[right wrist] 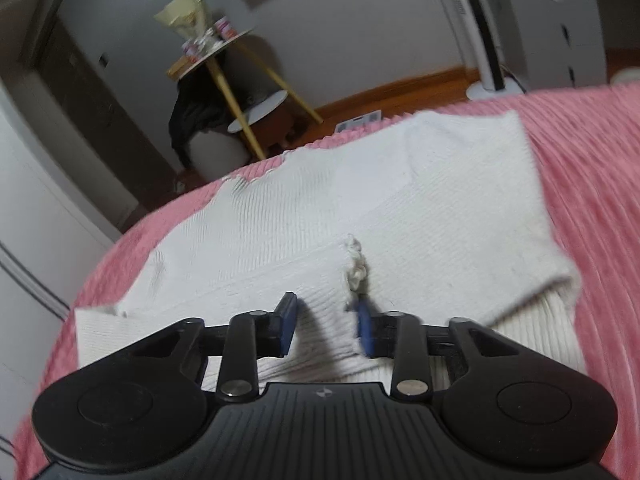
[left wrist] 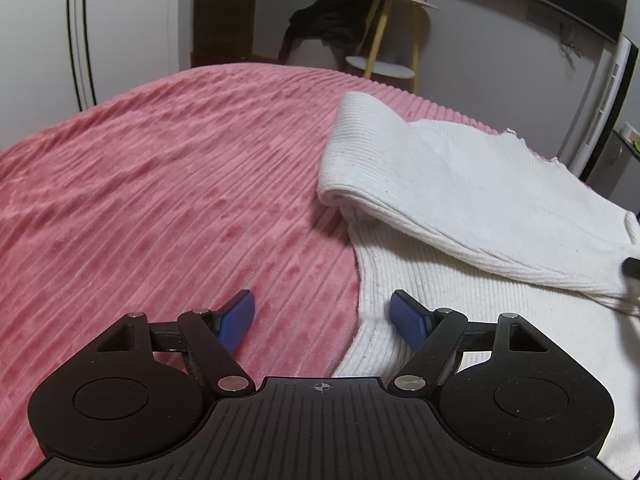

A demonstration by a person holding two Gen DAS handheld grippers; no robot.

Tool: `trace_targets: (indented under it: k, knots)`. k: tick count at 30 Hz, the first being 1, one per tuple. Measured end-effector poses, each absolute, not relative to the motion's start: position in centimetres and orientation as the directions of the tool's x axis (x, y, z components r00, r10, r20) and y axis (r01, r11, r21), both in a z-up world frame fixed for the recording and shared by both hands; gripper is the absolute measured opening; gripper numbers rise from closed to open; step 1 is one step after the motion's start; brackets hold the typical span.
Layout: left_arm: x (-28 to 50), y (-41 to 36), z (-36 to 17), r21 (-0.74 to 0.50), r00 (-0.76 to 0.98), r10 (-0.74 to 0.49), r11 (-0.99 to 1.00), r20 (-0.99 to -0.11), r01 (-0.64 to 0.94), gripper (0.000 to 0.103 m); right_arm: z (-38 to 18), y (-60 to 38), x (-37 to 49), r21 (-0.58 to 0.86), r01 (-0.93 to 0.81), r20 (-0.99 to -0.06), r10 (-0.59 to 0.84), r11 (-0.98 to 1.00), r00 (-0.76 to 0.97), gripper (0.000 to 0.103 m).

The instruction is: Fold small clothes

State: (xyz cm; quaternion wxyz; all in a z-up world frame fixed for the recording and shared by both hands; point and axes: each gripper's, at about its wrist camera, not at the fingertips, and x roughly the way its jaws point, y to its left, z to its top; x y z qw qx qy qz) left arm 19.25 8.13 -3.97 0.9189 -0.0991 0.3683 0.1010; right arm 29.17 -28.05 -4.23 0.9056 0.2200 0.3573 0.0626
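White ribbed knit sweater (left wrist: 460, 184), partly folded, lay on the pink ribbed blanket (left wrist: 160, 180), right of frame in the left wrist view. Left gripper (left wrist: 322, 300) at lower centre, jaws wide apart, straddling the sweater's edge. Right gripper (right wrist: 326, 312) blurred, jaws partly apart over the sweater's folded hem, nothing clamped.

Bedspread (left wrist: 160, 184): pink plush cloth, ribbed, soft matt nap. Sweater (left wrist: 460, 200): white ribbed knit, slightly fuzzy, matt. Left gripper (left wrist: 322, 312): matt black plastic, grooved body, shiny metal pins, blue textured pads. Side table (right wrist: 236, 76): yellow wooden legs, smooth white tops.
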Motion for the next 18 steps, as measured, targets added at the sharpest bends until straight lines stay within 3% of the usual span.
trace_targets:
  k: [7,18]
  knots:
    - [19.3,8.1,-4.0,-0.102,0.708,0.116,0.961,-0.696,-0.257,0.081,-0.2,-27.0,27.2,0.113,0.044,-0.496,0.018,0.993,0.868,0.006]
    - [19.4,7.9,-4.0,-0.083,0.707,0.126,0.964,-0.696,-0.254,0.081,-1.4,-29.3,27.2,-0.032,0.142,-0.491,-0.139,0.989,0.860,0.006]
